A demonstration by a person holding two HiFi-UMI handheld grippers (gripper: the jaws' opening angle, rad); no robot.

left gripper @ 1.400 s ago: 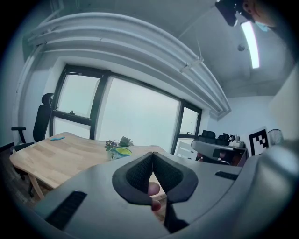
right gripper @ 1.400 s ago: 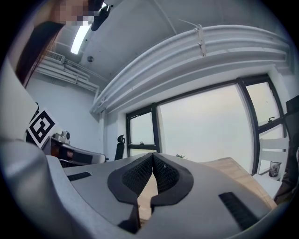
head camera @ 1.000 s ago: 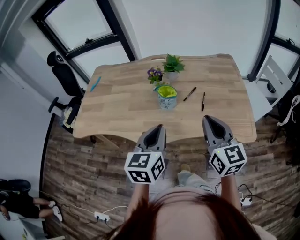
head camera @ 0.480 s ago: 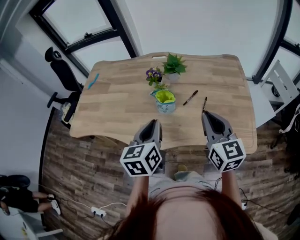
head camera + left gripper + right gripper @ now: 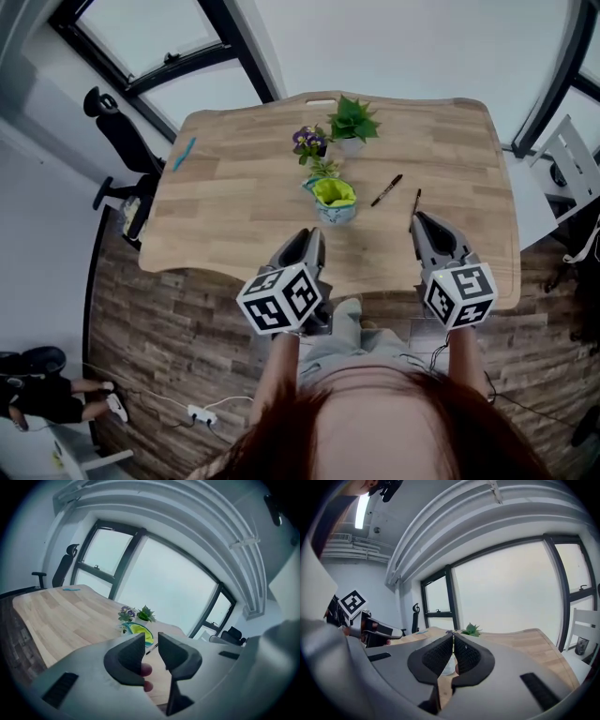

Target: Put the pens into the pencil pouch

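Observation:
The pencil pouch [image 5: 335, 199], teal outside and yellow-green inside, stands open-mouthed at the middle of the wooden table [image 5: 234, 225]. Two dark pens lie to its right, one slanted [image 5: 385, 190] and one [image 5: 415, 202] nearer the table's right side. A blue pen [image 5: 184, 153] rests far off at the left end. My left gripper [image 5: 309, 240] hovers over the near edge just short of the pouch [image 5: 136, 631]; its jaws have just been opening and stand apart with nothing between them. My right gripper [image 5: 423, 221] is shut and empty, its tips close to the nearer dark pen.
A green potted plant [image 5: 353, 122] and a small pot of purple flowers [image 5: 309, 142] stand just behind the pouch. A black office chair [image 5: 117, 141] is beyond the table's left end, a white chair [image 5: 562, 164] to the right. Cables lie on the wood floor.
Both grippers have moved forward from the table's near edge toward the pouch and pens, sinking a little. The left gripper's marker cube has rolled.

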